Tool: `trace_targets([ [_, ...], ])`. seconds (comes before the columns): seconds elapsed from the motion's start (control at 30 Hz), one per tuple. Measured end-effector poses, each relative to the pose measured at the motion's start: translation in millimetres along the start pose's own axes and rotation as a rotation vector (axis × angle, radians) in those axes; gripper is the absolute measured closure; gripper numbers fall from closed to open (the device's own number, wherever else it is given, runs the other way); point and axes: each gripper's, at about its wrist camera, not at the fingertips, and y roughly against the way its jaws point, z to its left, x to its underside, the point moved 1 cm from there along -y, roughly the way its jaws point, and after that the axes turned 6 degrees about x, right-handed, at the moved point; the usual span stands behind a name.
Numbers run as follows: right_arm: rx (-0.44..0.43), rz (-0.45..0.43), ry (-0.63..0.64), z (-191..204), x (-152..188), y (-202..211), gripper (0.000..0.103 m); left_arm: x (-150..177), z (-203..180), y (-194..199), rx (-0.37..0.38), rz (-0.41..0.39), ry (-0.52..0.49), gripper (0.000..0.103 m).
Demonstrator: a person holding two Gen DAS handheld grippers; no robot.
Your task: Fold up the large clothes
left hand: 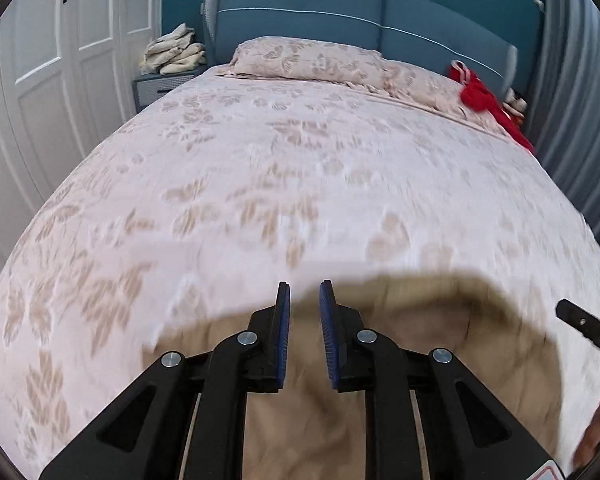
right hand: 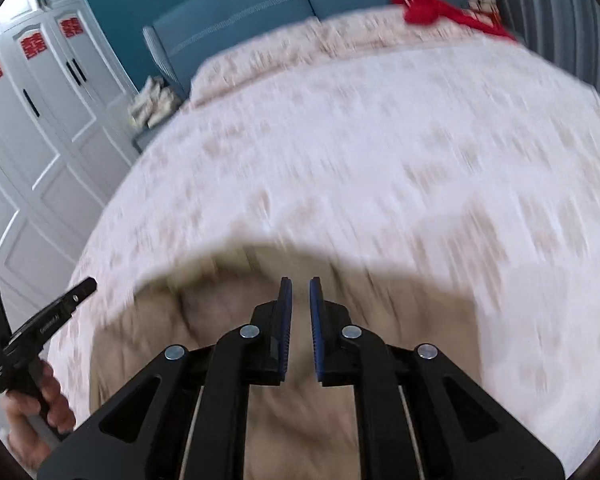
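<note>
A tan garment (left hand: pixel 400 352) lies bunched at the near edge of the bed, blurred by motion; it also shows in the right wrist view (right hand: pixel 228 320). My left gripper (left hand: pixel 305 292) hovers over its far edge, jaws slightly apart with nothing between them. My right gripper (right hand: pixel 300 286) hovers over the same garment, jaws a narrow gap apart and empty. The other gripper's body shows at the right edge of the left wrist view (left hand: pixel 588 328) and at the left of the right wrist view (right hand: pixel 40 328), held by a hand.
The bed (left hand: pixel 300 160) has a pale leaf-patterned cover and a pillow (left hand: pixel 308 58). A red garment (left hand: pixel 484 96) lies at the far right corner. A nightstand with stacked cloths (left hand: pixel 172 54) and white wardrobe doors (left hand: pixel 40 80) stand to the left.
</note>
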Motion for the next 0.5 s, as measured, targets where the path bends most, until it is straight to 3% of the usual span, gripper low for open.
trace_targets([
  [0.1, -0.043, -0.029, -0.059, 23, -27, -34, 0.089, -24, -9, -34, -0.025, 0.032, 0.066, 0.085],
  [0.17, -0.010, -0.006, -0.091, 26, -30, -62, 0.084, -24, -13, -57, -0.061, 0.047, 0.080, 0.085],
  [0.3, 0.022, 0.094, -0.058, 29, -2, -106, 0.085, 9, -10, -105, -0.084, 0.166, 0.103, 0.085],
  [0.5, 0.006, 0.124, 0.064, 30, 42, -97, 0.087, 53, -2, -95, -0.040, 0.118, 0.048, 0.085],
])
